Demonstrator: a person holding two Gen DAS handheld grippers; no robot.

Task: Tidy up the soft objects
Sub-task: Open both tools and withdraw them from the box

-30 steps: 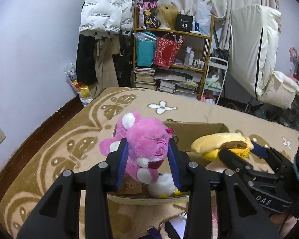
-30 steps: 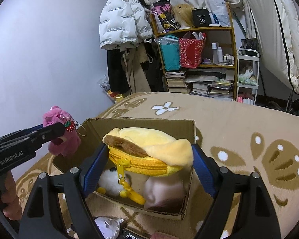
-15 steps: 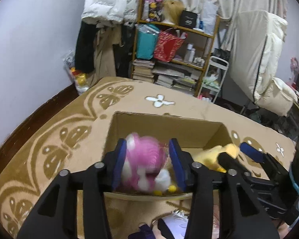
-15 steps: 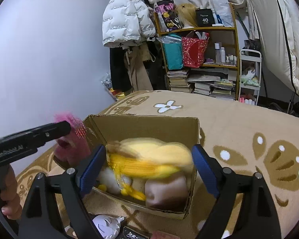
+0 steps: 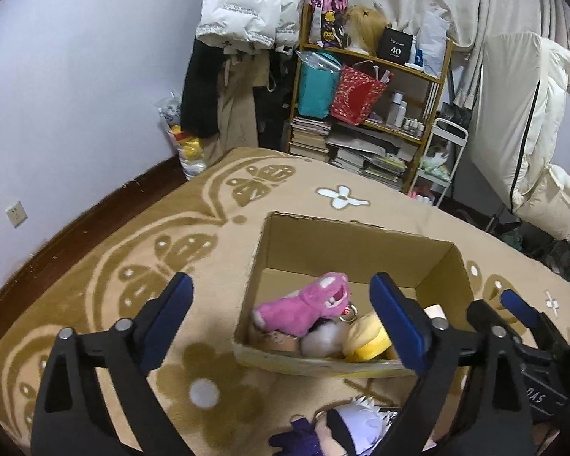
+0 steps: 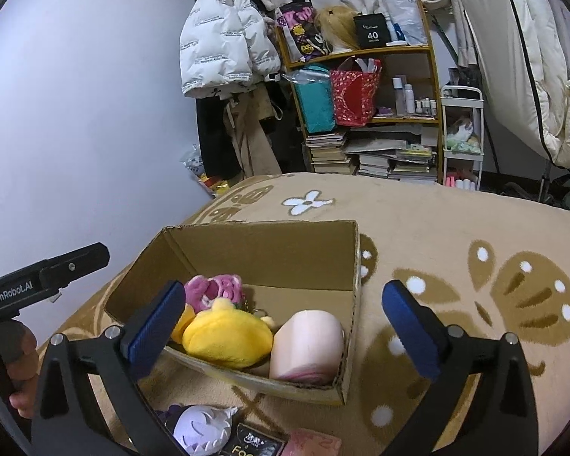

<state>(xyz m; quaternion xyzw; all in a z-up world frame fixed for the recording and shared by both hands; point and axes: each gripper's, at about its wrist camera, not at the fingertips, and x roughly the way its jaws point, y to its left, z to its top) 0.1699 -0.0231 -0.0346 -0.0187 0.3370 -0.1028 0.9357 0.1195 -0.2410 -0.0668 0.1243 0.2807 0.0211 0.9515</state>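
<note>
Both grippers hover over a cardboard box (image 5: pixel 355 243) standing on a patterned tan bedcover (image 5: pixel 140 266). From the left wrist, the left gripper (image 5: pixel 281 326) has its jaws spreading wide with nothing between the pads; the pink plush (image 5: pixel 304 309) lies inside the box beside the yellow plush (image 5: pixel 366 338), and a purple-and-white doll (image 5: pixel 345 429) rests on the cover before the box. From the right wrist, the right gripper (image 6: pixel 281 326) is likewise opening and empty, above the yellow plush (image 6: pixel 228 336), pink plush (image 6: pixel 216 288) and a pale pink roll (image 6: pixel 307 345) in the box (image 6: pixel 269 250).
</note>
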